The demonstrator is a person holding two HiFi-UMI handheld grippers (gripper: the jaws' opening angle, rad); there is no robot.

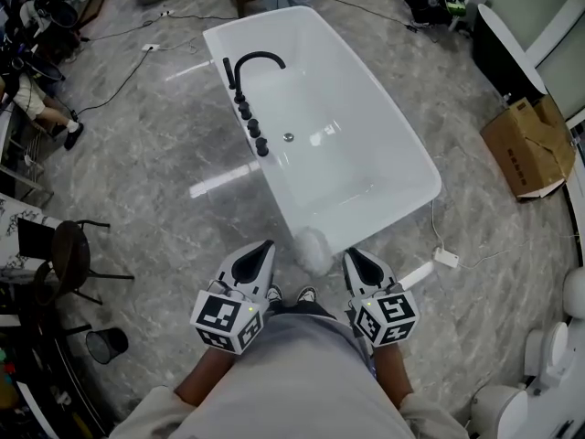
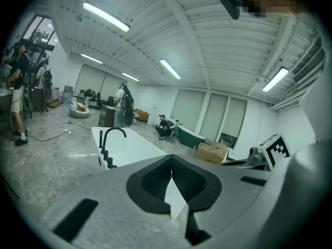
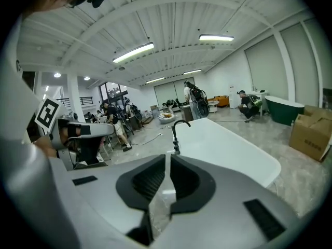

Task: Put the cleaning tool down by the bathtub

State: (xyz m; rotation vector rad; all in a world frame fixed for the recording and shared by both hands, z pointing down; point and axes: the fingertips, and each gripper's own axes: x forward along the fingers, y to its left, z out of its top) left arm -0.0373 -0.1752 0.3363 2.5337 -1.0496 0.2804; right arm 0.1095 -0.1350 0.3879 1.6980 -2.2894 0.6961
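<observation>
The cleaning tool [image 1: 313,250], a fluffy white head, lies on the marble floor against the near end of the white bathtub [image 1: 430,176]. It lies between my two grippers, and neither one touches it. My left gripper [image 1: 267,245] hangs just left of it with its tips together and nothing in them [image 2: 171,165]. My right gripper [image 1: 350,256] hangs just right of it, its jaws a narrow slit apart and empty [image 3: 167,157]. A black faucet [image 1: 247,67] stands on the tub's left rim. Neither gripper view shows the tool.
A cardboard box [image 1: 530,144] sits on the floor at the right. A power strip [image 1: 445,257] with its cable lies near the tub's right corner. A black stool [image 1: 69,254] and a small black bin [image 1: 108,343] stand at the left. White fixtures [image 1: 548,355] fill the lower right.
</observation>
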